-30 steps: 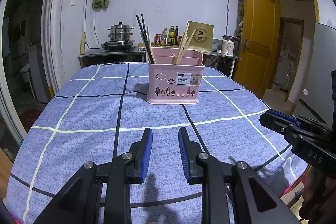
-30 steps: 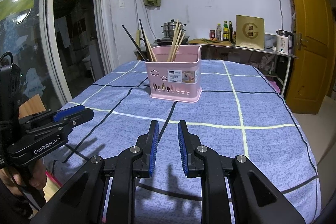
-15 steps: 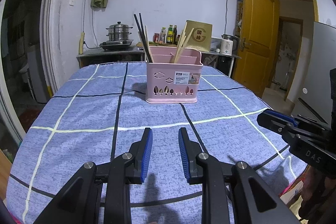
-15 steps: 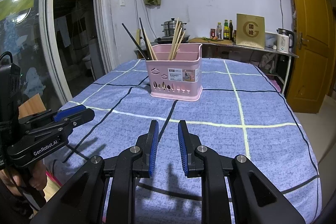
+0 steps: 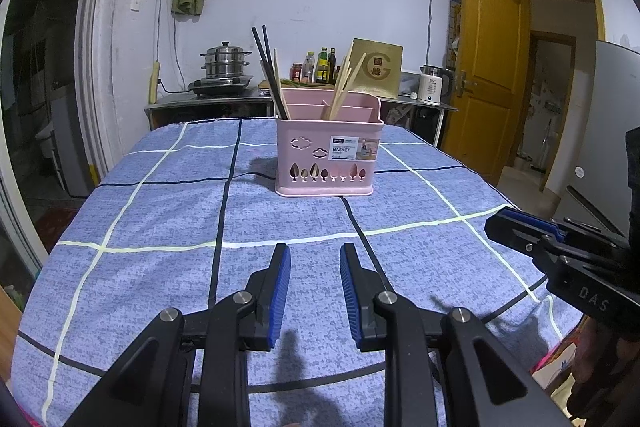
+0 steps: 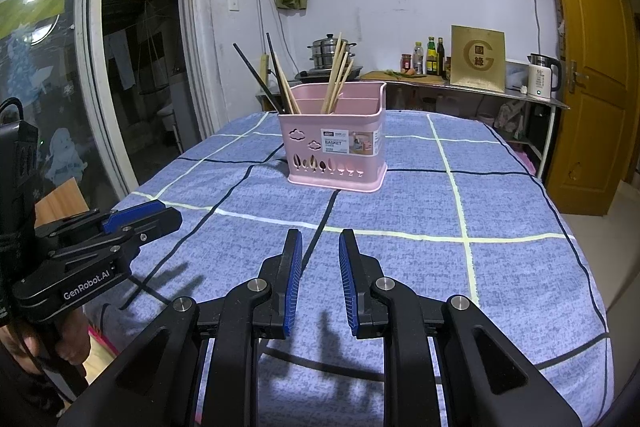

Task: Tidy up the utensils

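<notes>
Fingers of both grippers stand a little apart with nothing between the blue pads: left gripper (image 5: 312, 259) and right gripper (image 6: 319, 245) both hang over bare cloth at the near end of the table, side by side, neither touching anything.

Task's thing: pink plastic utensil basket with divided compartments (image 5: 328, 153), upright near the middle of the table, well apart from both grippers. Black chopsticks (image 5: 266, 67) lean in its left compartment with a few pale wooden ones beside them; more pale wooden chopsticks (image 6: 338, 71) lean in the middle compartment. Right-hand compartment looks empty, though its floor is hidden.

Step, as judged: no loose utensil is visible on the cloth, so either sorting is done or the mixed left compartment wants separating. Next move would call for a reach forward and up over the rim, pinching one thin stick near its top, likely with the other gripper steadying the light basket.

Room: blue checked tablecloth (image 5: 160, 227) is open all round the basket. Table edges fall away left and right; the cluttered steel counter (image 6: 460, 85) lies beyond the far edge.
</notes>
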Demonstrator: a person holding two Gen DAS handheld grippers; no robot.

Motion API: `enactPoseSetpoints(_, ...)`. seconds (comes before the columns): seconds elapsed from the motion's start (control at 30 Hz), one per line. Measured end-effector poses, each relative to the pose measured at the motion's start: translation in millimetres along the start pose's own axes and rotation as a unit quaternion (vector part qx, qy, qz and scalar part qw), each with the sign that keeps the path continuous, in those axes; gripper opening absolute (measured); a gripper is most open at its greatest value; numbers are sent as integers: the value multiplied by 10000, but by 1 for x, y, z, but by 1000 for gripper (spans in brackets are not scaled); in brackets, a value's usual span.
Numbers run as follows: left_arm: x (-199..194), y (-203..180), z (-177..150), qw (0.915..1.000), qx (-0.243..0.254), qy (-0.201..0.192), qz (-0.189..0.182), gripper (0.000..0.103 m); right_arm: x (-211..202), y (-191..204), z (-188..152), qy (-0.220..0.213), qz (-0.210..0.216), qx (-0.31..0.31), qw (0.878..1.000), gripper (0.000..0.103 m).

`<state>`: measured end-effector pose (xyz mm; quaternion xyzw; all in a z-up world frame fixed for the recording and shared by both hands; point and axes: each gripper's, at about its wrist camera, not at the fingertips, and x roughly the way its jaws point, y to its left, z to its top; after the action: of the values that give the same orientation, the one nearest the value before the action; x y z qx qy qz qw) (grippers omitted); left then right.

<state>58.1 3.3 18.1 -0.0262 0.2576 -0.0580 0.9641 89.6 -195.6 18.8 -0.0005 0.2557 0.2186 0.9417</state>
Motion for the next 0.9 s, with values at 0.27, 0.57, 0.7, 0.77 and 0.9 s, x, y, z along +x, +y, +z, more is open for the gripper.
enactPoseSetpoints(0.27,0,-2,-1,10000,39,-14,22,25,0,0,0,2,8,1,10000,20)
enactPoseSetpoints(0.57,-2,-2,-3,10000,31,-15,-16,27,0,0,0,3,10,3,10000,20)
enactPoseSetpoints(0.7,-2,-1,-3,10000,38,-8,-9,27,0,0,0,6,10,5,10000,20)
enactPoseSetpoints(0.77,-2,-2,-3,10000,46,-14,-11,27,0,0,0,7,8,3,10000,20)
enactPoseSetpoints(0.9,-2,-3,-4,10000,70,-20,-37,27,0,0,0,8,12,-1,10000,20)
